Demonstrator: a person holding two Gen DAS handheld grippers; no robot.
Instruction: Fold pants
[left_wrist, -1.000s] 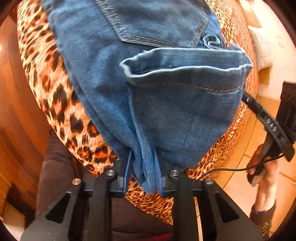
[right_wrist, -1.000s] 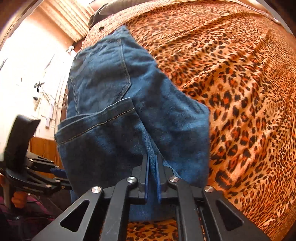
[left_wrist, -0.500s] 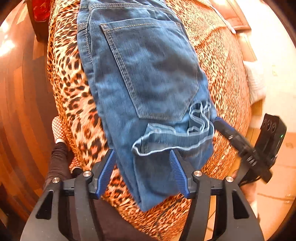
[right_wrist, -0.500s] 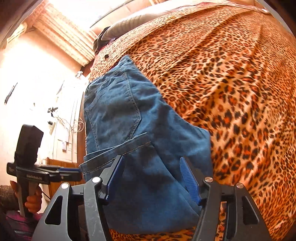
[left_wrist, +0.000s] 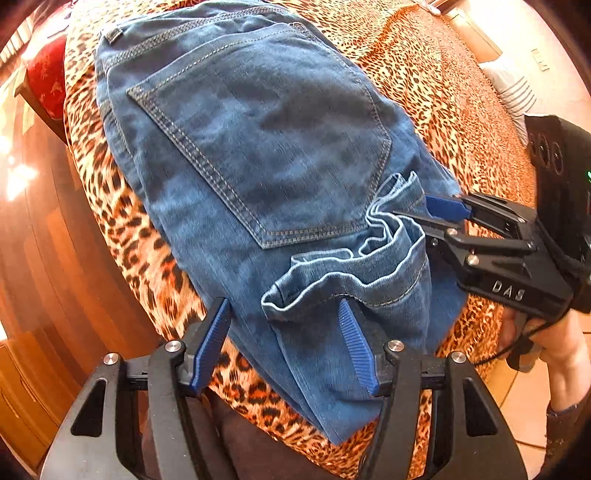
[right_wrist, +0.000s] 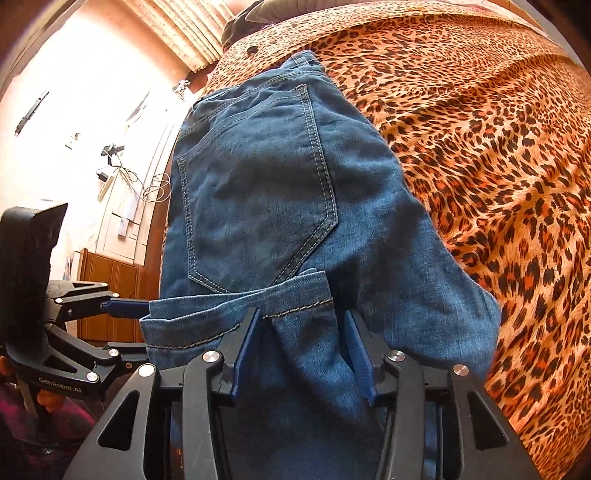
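The jeans (left_wrist: 258, 155) are lying folded on the leopard-print bedspread (right_wrist: 498, 147) at the bed's near edge, back pocket facing up, with the leg cuffs (left_wrist: 354, 273) doubled over below that pocket in a loose, rumpled bunch. The fold is looking mostly laid, so the step in hand is probably the release; next the cuffs are likely needing squaring and flattening, or one more fold. The left claw (left_wrist: 284, 343) is standing spread, its blue fingers straddling the denim without pinching it. The right claw (right_wrist: 301, 354) is likewise spread around the cuff fold, gripping nothing. The layers underneath are being hidden, and the claws are cutting off the near hem.
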